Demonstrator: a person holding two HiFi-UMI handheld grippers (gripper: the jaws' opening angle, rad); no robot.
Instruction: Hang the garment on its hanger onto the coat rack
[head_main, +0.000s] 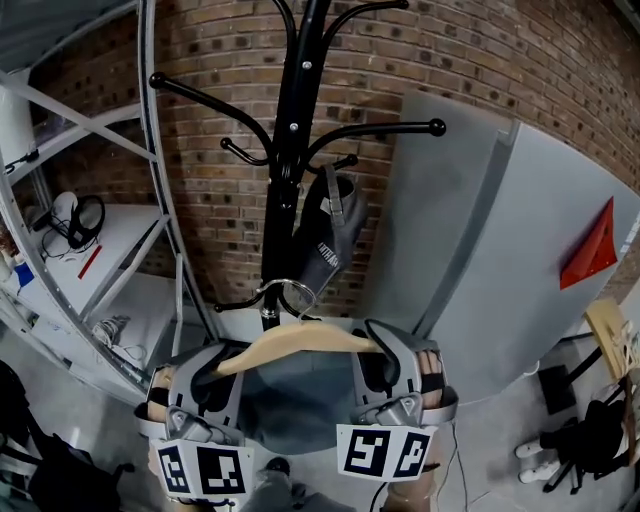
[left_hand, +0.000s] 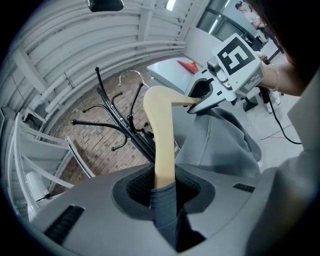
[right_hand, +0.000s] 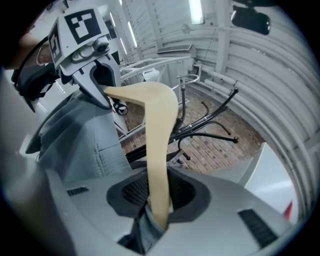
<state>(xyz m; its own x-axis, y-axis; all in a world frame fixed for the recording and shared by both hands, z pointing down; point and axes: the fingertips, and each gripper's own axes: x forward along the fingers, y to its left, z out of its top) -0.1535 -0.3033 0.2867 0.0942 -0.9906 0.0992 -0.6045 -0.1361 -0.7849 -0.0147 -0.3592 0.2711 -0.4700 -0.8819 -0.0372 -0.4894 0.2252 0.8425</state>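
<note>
A pale wooden hanger (head_main: 300, 340) carries a grey garment (head_main: 290, 400) just in front of the black coat rack (head_main: 290, 150). The hanger's metal hook (head_main: 285, 295) sits close to the pole beside a low rack arm (head_main: 240, 302); I cannot tell whether it rests on it. My left gripper (head_main: 205, 375) is shut on the hanger's left end (left_hand: 162, 135) with a fold of cloth (left_hand: 165, 210). The right gripper (head_main: 390, 365) is shut on the right end (right_hand: 157, 150). Each gripper view shows the other gripper (left_hand: 202, 102) (right_hand: 100, 85) at the far end.
A dark bag (head_main: 325, 235) hangs from an upper rack arm. A grey cabinet (head_main: 480, 250) with a red triangle (head_main: 590, 245) stands close on the right. Metal shelving (head_main: 100, 250) holding headphones (head_main: 75, 220) fills the left. Behind is a brick wall (head_main: 220, 150); shoes (head_main: 545, 440) lie at the lower right.
</note>
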